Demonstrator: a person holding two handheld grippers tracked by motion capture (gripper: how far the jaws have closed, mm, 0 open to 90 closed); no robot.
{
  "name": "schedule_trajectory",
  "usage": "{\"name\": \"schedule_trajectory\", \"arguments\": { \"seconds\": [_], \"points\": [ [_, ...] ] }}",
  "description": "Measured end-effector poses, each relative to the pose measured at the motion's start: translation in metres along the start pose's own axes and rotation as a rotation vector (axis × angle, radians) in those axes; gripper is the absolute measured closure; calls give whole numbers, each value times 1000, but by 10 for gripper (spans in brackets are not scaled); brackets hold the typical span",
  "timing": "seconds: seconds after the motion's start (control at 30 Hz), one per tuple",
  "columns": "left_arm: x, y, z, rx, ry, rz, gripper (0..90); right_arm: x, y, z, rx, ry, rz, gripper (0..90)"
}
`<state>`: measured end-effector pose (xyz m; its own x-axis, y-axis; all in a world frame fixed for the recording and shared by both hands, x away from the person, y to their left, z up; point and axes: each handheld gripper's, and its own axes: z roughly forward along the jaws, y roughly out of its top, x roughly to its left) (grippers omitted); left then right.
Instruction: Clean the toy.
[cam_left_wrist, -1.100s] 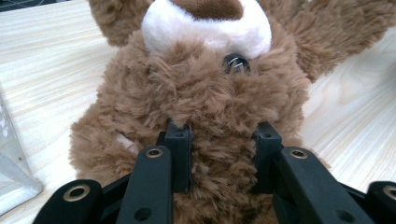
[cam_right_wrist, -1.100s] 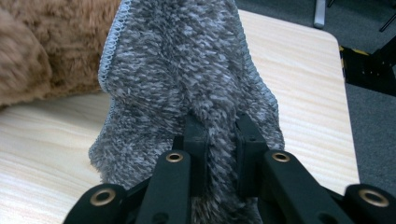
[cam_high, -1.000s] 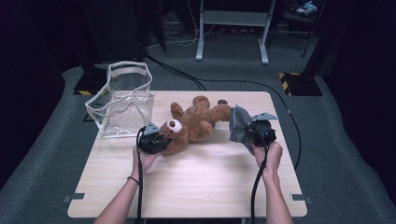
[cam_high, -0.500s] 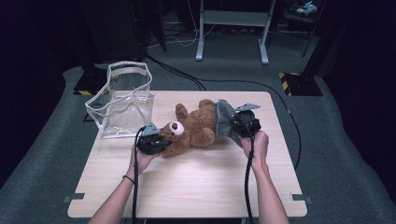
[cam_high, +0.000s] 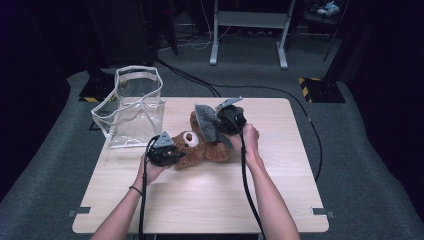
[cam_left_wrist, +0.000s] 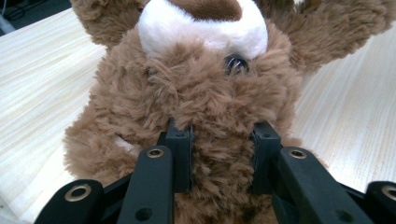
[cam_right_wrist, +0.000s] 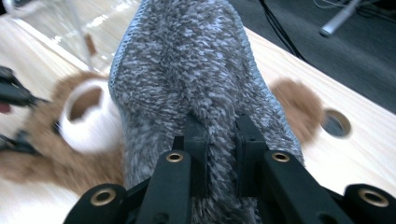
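Observation:
A brown teddy bear (cam_high: 200, 149) lies on the wooden table (cam_high: 280, 195), its white muzzle (cam_high: 189, 138) turned up. My left gripper (cam_high: 172, 152) is shut on the bear's head fur (cam_left_wrist: 219, 107), which is pinched between the two black jaws. My right gripper (cam_high: 216, 125) is shut on a grey fuzzy cloth (cam_high: 206, 121) held over the bear's body. In the right gripper view the grey cloth (cam_right_wrist: 187, 70) rises from the jaws and hangs above the bear (cam_right_wrist: 60, 140), hiding most of it.
A clear plastic bag (cam_high: 134, 105) with a white rim stands open at the table's back left. A small round hole (cam_right_wrist: 336, 122) shows in the tabletop. Cables (cam_high: 250, 90) run over the grey floor behind the table, near a metal stand (cam_high: 247, 30).
My right gripper has carried the grey cloth leftward from the table's right side to over the bear's body. The left gripper has stayed on the bear's head.

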<state>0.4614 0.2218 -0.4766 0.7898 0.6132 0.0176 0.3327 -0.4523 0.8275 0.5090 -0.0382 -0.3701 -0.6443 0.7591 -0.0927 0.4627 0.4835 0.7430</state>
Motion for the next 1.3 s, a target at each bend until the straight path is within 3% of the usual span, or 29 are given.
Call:
{"name": "schedule_trajectory", "arguments": {
  "seconds": [0.07, 0.13, 0.17, 0.23, 0.27, 0.33, 0.43, 0.5, 0.67, 0.73, 0.8, 0.83, 0.93, 1.13, 1.2, 1.3],
  "points": [
    [-1, 0, 1, -2, -3, 11, 683, 5, 6, 4, -4, 58, -18, 790],
    [-2, 1, 2, -2, -2, 28, 683, 17, 8, 16, 47, 73, -56, 794],
    [-2, 1, 3, -5, -4, 39, 683, 23, 7, 24, 80, 73, -93, 798],
    [-2, 1, 2, 7, -8, 63, 683, 31, 3, 40, 156, -1, -140, 808],
    [-3, 1, 2, 10, -10, 61, 683, 32, 0, 45, 191, -20, -121, 813],
    [-4, 1, 3, 15, -8, 80, 683, 23, -5, 50, 185, -39, -110, 821],
    [-6, 3, 3, 21, -1, 102, 686, 11, -12, 47, 202, -77, -46, 827],
    [-6, 2, 4, 22, -4, 99, 686, -6, -18, 45, 187, -109, -36, 830],
    [-4, 0, 3, 20, 5, 90, 685, -41, -40, 37, 248, -169, 132, 831],
    [-3, -1, 3, 26, 15, 90, 682, -55, -58, 39, 281, -177, 159, 831],
    [-2, -1, 4, 25, 35, 70, 672, -59, -74, 40, 299, -171, 206, 831],
    [-2, -1, 4, 26, 35, 68, 669, -61, -82, 40, 309, -180, 194, 831],
    [-4, 0, 4, 36, 57, 44, 634, -59, -96, 37, 298, -183, 219, 831],
    [-6, 6, 4, 56, 122, -68, 436, -54, -101, 27, 277, -178, 196, 828],
    [-7, 6, 5, 54, 127, -70, 442, -55, -96, 21, 269, -174, 200, 826],
    [-5, 4, 5, 52, 123, -52, 591, -56, -82, 7, 217, -190, 183, 826]
  ]
}}
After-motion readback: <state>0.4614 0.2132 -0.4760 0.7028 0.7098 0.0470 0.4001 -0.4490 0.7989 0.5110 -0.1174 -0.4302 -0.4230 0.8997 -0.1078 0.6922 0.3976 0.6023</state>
